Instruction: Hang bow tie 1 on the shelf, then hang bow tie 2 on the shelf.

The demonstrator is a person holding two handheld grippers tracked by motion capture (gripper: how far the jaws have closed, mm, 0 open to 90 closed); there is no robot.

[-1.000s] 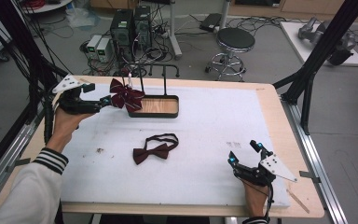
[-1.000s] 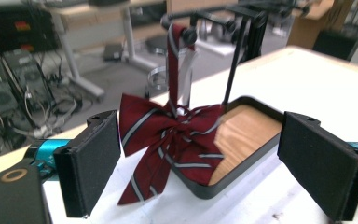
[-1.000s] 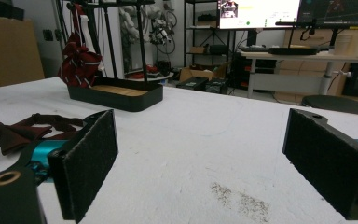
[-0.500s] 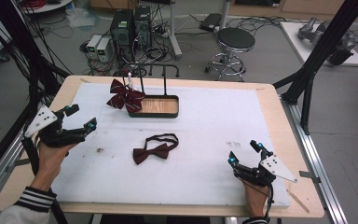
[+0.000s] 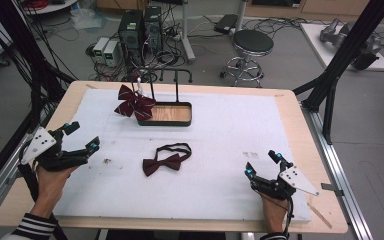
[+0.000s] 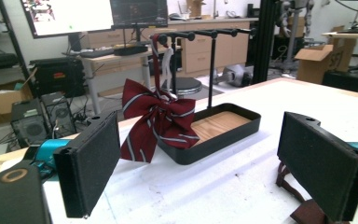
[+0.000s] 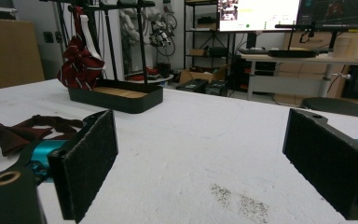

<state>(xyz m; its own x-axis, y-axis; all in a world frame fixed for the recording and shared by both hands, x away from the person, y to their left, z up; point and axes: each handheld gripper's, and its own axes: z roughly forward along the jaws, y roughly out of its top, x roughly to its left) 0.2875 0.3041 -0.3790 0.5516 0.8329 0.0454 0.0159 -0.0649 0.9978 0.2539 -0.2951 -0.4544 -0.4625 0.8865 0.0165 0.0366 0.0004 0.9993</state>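
Note:
A striped dark red bow tie hangs by its strap from the left end of a black rack whose tray base stands at the back of the white mat; it also shows as the striped bow and the striped bow. A plain maroon bow tie lies flat mid-mat, seen too as the maroon tie. My left gripper is open at the near left, jaws wide, holding nothing. My right gripper rests open at the near right, empty.
The white foam mat covers most of the wooden table. Black frame posts rise at the right edge. A stool and computer cases stand on the floor beyond the table.
My left gripper has drawn back from the rack to the near left of the mat, leaving the striped bow tie hanging there. The right gripper has stayed put.

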